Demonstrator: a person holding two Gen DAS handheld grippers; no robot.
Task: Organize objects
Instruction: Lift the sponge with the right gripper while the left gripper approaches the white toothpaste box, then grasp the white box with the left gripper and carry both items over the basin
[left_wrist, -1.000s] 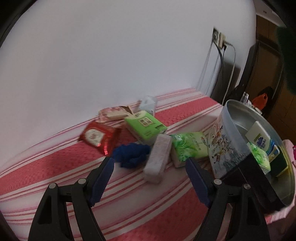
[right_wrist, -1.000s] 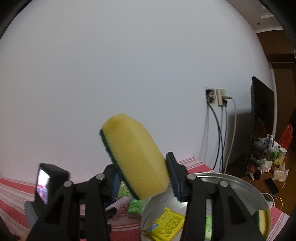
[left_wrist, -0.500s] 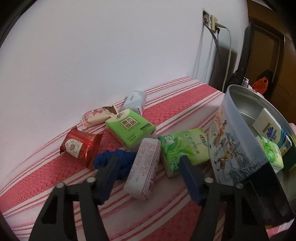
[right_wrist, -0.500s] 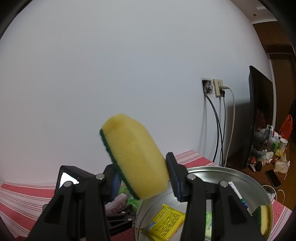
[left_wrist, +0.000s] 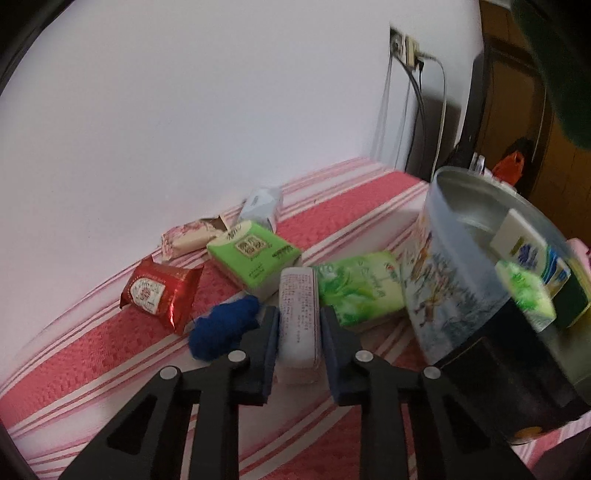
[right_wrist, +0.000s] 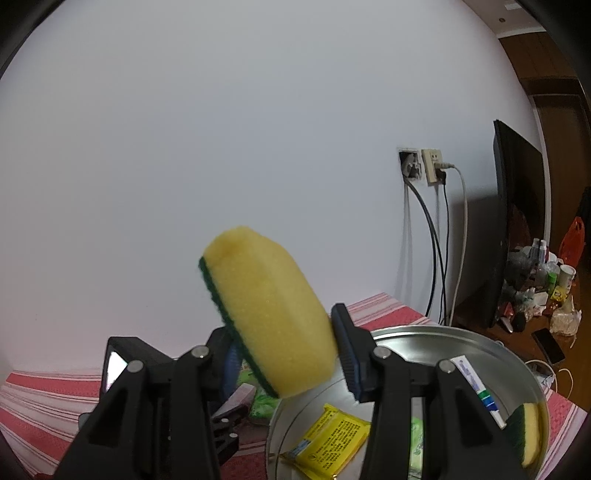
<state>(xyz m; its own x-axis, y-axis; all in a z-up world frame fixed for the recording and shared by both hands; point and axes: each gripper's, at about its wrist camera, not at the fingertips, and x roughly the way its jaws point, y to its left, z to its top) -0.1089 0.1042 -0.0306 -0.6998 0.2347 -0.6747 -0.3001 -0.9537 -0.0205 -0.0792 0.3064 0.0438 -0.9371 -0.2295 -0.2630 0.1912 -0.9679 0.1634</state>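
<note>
I judge us partway: several packets already sit in the tin (left_wrist: 461, 258), my left claw (left_wrist: 298, 354) has just clenched the white packet (left_wrist: 298, 325) on the striped desk (left_wrist: 92, 354), my right claw (right_wrist: 284, 354) grips a sponge (right_wrist: 269, 317) above the tin, five items remain.

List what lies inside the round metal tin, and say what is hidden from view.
Inside the tin: a yellow packet, a toothpaste box, a green packet and a sponge against the wall. The right gripper and its held sponge cover part of the floor.
</note>
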